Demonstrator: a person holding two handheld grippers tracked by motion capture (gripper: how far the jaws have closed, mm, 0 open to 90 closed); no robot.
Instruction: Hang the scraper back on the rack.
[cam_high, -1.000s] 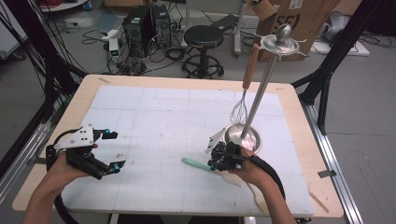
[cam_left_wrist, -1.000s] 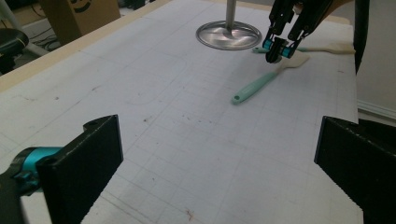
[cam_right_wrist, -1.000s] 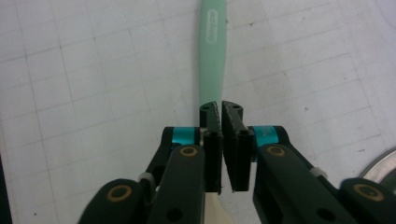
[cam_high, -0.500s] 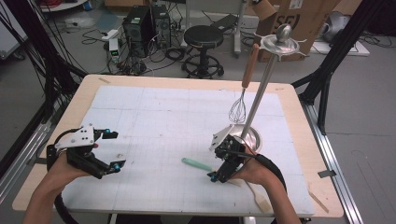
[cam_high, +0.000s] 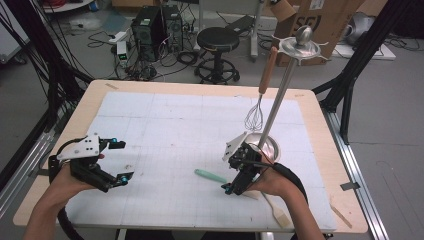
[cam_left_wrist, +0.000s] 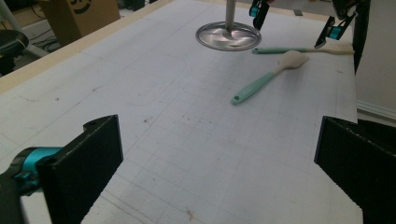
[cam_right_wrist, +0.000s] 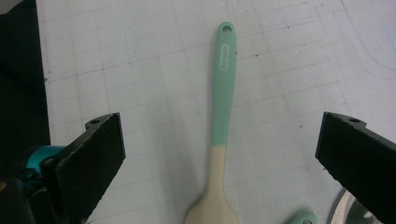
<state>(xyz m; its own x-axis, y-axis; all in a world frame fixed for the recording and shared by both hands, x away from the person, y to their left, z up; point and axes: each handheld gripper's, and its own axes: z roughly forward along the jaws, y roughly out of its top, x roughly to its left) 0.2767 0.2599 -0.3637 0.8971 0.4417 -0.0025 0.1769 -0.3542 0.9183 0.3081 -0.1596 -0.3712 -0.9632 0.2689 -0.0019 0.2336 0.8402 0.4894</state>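
A pale wooden worktop (cam_high: 90, 105) carries a white gridded mat (cam_high: 165, 135) across most of its surface. At about two o'clock on the mat stands a metal utensil stand (cam_high: 287, 82), its round steel base (cam_high: 267, 145) flat on the mat and its pole leaning up to a disc top, from which a whisk (cam_high: 260, 95) with a wooden handle hangs clear of the mat. At eight o'clock, the person's left hand holds the left claw (cam_high: 120, 161) just above the mat, jaws spread wide with nothing between them. At five o'clock, just beside the stand's base, the right hand holds the right claw (cam_high: 235, 186) pointed down over the mat; its jaws have just been opening and now stand wide apart, not touching anything. Between them, on the mat, lies a spatula (cam_right_wrist: 222, 116) with a mint-green handle and a cream blade, its hanging hole pointing to twelve o'clock in the right gripper view. In the left gripper view the spatula (cam_left_wrist: 266, 81) lies flat near the base, with a second mint-handled utensil (cam_left_wrist: 299, 49) just beyond it. A wooden spatula (cam_high: 275, 210) rests at the mat's five o'clock edge.
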